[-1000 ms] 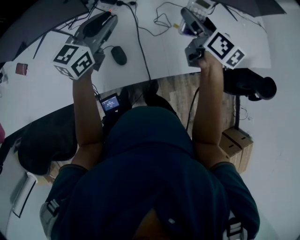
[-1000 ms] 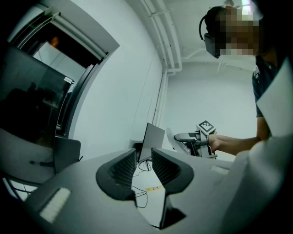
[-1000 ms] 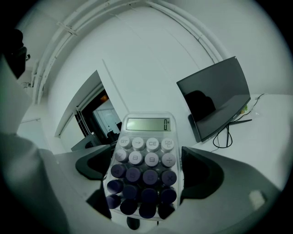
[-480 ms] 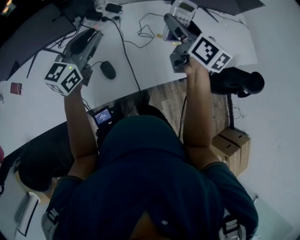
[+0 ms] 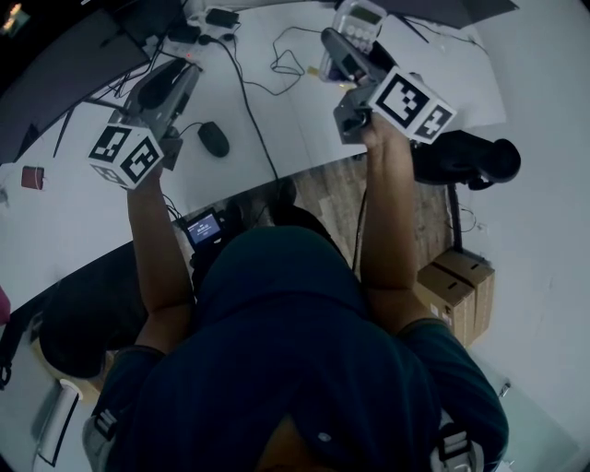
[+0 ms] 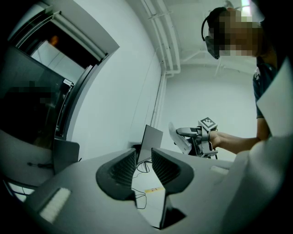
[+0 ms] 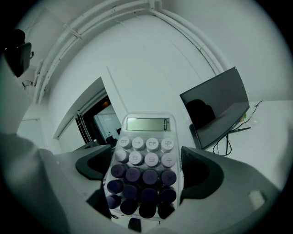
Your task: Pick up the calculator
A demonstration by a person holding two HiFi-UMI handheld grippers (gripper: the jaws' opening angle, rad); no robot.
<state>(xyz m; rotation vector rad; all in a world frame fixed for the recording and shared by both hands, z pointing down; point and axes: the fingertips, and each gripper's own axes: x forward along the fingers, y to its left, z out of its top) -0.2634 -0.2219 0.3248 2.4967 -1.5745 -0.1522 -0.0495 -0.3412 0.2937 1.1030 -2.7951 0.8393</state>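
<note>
The calculator (image 7: pixel 145 169), pale with a grey display and rows of round white and dark purple keys, stands upright between the jaws of my right gripper (image 7: pixel 146 161), which is shut on its sides. In the head view the calculator (image 5: pixel 359 18) shows at the tip of the right gripper (image 5: pixel 343 44), held up over the white desk (image 5: pixel 304 120). My left gripper (image 5: pixel 184 74) hovers over the desk's left part. Its jaws (image 6: pixel 143 155) are open by a narrow gap with nothing between them.
A black mouse (image 5: pixel 213 138) and a black cable (image 5: pixel 249 83) lie on the desk between the grippers. A dark monitor (image 7: pixel 215 107) stands at the back, and a laptop (image 6: pixel 150 142) too. A black chair (image 5: pixel 466 161) and a cardboard box (image 5: pixel 456 286) are at the right.
Both grippers shifted left and slightly up in the head view a second ago, then stayed nearly still. The right gripper keeps its hold on the calculator.
</note>
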